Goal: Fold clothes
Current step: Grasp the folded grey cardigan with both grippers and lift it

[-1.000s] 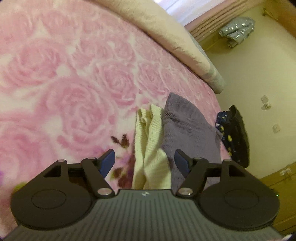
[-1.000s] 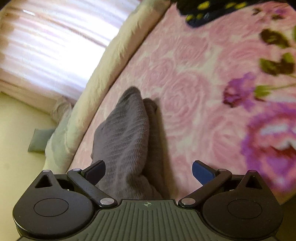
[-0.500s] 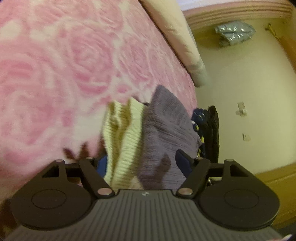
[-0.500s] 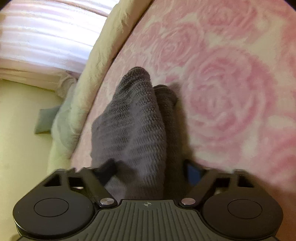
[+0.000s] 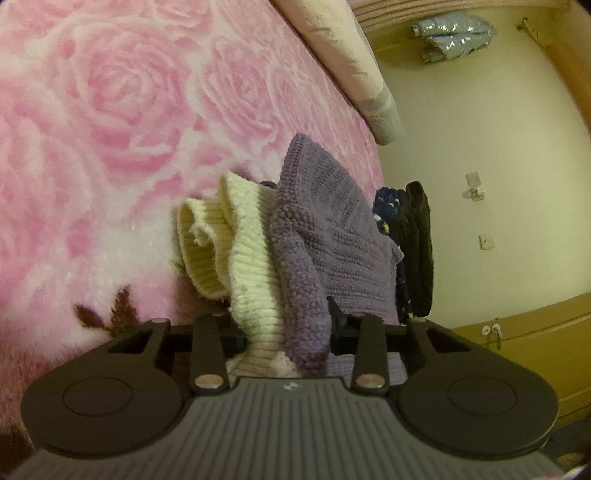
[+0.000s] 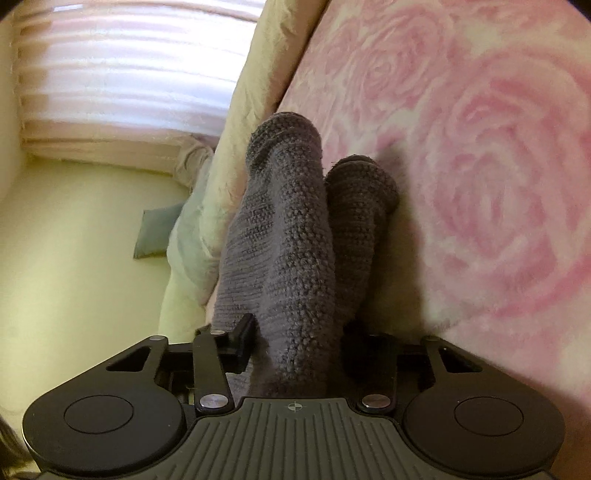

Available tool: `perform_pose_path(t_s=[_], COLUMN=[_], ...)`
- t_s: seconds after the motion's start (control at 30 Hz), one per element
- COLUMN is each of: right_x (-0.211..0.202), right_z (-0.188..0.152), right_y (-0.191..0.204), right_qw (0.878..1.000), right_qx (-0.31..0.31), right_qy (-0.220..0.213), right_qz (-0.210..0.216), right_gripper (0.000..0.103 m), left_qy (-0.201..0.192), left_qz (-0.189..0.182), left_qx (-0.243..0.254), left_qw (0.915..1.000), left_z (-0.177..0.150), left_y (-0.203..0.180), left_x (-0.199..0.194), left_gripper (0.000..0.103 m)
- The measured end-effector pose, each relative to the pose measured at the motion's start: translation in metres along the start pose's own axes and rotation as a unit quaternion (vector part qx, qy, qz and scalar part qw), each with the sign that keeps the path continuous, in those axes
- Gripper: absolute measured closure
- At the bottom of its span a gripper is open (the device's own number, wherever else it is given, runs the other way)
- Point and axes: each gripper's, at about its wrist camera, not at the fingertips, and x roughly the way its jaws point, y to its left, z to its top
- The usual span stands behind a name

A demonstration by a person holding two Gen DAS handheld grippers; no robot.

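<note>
A purple knit garment (image 5: 332, 236) with a cream ribbed part (image 5: 240, 251) lies bunched on the pink rose blanket (image 5: 110, 110). My left gripper (image 5: 284, 325) is closing its jaws, and both the cream and the purple fabric are pinched between the pads. In the right wrist view the same knit (image 6: 288, 229) looks grey-purple and stands in two raised folds. My right gripper (image 6: 297, 332) is also closing, with the nearer fold squeezed between its fingers; its right fingertip sits in shadow behind the fabric.
A dark garment with yellow dots (image 5: 406, 251) hangs at the bed's edge. A beige duvet (image 5: 343, 55) borders the blanket (image 6: 480, 184). Beyond are the floor with a silver bag (image 5: 454, 33), a wooden cabinet (image 5: 535, 350), a small cushion (image 6: 155, 232) and a curtain (image 6: 129, 74).
Both grippers came forward and down onto the garment, then narrowed from wide open until the knit folds are gripped. The fabric has bunched up between the fingers.
</note>
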Motion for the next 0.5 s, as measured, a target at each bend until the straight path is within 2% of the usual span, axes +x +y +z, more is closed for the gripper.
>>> perform_pose_path(t_s=[0.2, 0.33, 0.5], right_x=[-0.027, -0.071, -0.128], right_z=[-0.007, -0.012, -0.022], right_y=[0.032, 0.056, 0.114], right_qw=[0.999, 0.995, 0.988], right_qx=[0.031, 0.070, 0.093], right_qy=[-0.017, -0.058, -0.112], right_qz=[-0.024, -0.034, -0.053], right_gripper=[0.064, 0.064, 0.064], left_qy=[0.030, 0.051, 0.079], left_qz=[0.060, 0.046, 0.018], left_qx=[0.033, 0.050, 0.065], left_qw=[0.9972, 0.9964, 0.9946], left_z=[0.014, 0.020, 0.028], left_y=[-0.063, -0.114, -0.182], left_x=[0.005, 0.014, 0.013], left_gripper=[0.075, 0.075, 0.076])
